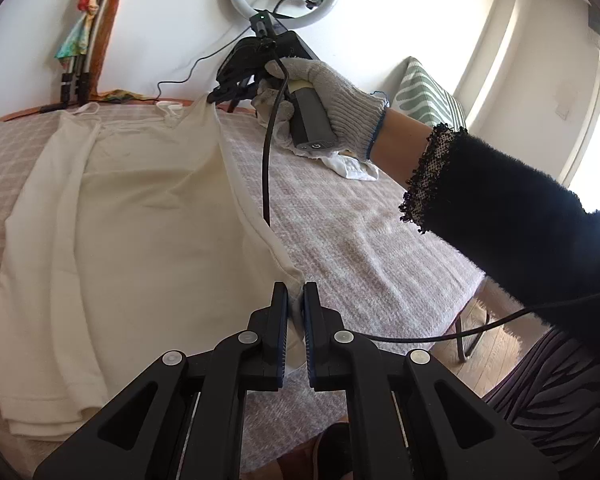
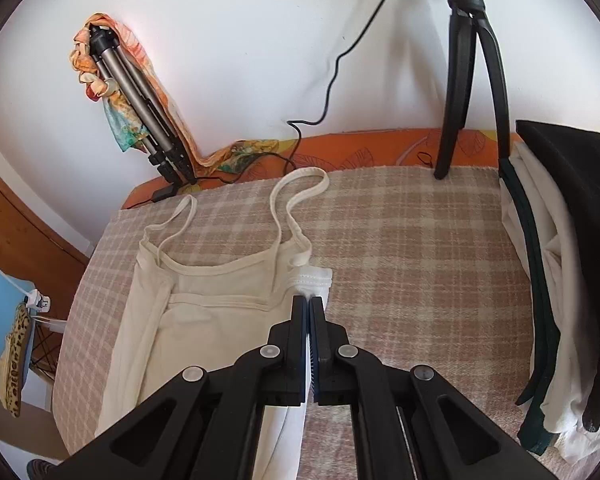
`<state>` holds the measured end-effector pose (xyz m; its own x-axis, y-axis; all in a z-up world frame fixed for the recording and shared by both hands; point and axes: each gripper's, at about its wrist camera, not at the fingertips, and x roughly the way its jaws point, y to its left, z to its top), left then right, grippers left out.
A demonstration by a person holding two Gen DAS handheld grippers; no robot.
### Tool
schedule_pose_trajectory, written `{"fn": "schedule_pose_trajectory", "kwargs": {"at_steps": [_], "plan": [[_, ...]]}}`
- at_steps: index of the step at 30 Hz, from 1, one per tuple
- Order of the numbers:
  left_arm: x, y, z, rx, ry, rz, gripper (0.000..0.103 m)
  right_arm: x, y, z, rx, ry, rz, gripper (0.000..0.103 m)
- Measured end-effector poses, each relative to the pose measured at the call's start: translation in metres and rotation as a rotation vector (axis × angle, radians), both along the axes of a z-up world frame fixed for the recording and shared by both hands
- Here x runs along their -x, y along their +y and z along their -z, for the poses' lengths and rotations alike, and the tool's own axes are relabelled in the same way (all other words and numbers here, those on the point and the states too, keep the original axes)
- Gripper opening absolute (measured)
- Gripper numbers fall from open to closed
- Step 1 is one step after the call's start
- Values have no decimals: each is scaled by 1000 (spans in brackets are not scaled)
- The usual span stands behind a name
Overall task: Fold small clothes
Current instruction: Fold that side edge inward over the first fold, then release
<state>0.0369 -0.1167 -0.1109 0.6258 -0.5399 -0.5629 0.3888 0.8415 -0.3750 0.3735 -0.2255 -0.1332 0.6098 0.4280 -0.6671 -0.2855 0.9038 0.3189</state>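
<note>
Left wrist: one cream top [image 1: 140, 208] lies flat on the checked blanket [image 1: 360, 248], its hem corner clamped in the left gripper [image 1: 296, 300]. Right wrist: the right gripper [image 2: 308, 308] is pinched on the top's armhole edge; two straps [image 2: 296, 196] lie loose.

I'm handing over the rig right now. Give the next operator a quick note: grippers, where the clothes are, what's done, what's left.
Left gripper: shut on the bottom hem corner of the cream camisole.
Right gripper: shut on the top corner beside a strap.
The camisole lies on the checked blanket, its far long edge already folded in. Both grippers hold the near long edge.
A pile of other clothes sits at the blanket's right end.
Left: bring this edge over, then fold the camisole across its length. The pile's state is unclear.
</note>
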Motion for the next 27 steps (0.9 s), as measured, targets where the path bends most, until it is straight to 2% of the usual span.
{"fn": "schedule_pose_trajectory", "kwargs": {"at_steps": [5, 9, 15, 22, 24, 26, 27], "plan": [[6, 23, 1, 51, 14, -68, 6, 4, 37, -13, 11, -21, -30, 0], [11, 36, 8, 61, 26, -108, 6, 1, 70, -15, 39, -19, -55, 0], [12, 52, 20, 63, 67, -139, 6, -8, 112, -4, 85, -2, -77, 0], [9, 65, 28, 74, 96, -161, 6, -15, 133, 12, 98, 23, -89, 0], [9, 67, 28, 70, 105, -158, 6, -15, 130, 11, 79, 31, -90, 5], [11, 68, 25, 65, 112, -142, 9, -10, 120, 3, 33, 14, -90, 33], [13, 69, 23, 58, 108, -135, 10, -4, 114, -3, 19, -4, -85, 34]]}}
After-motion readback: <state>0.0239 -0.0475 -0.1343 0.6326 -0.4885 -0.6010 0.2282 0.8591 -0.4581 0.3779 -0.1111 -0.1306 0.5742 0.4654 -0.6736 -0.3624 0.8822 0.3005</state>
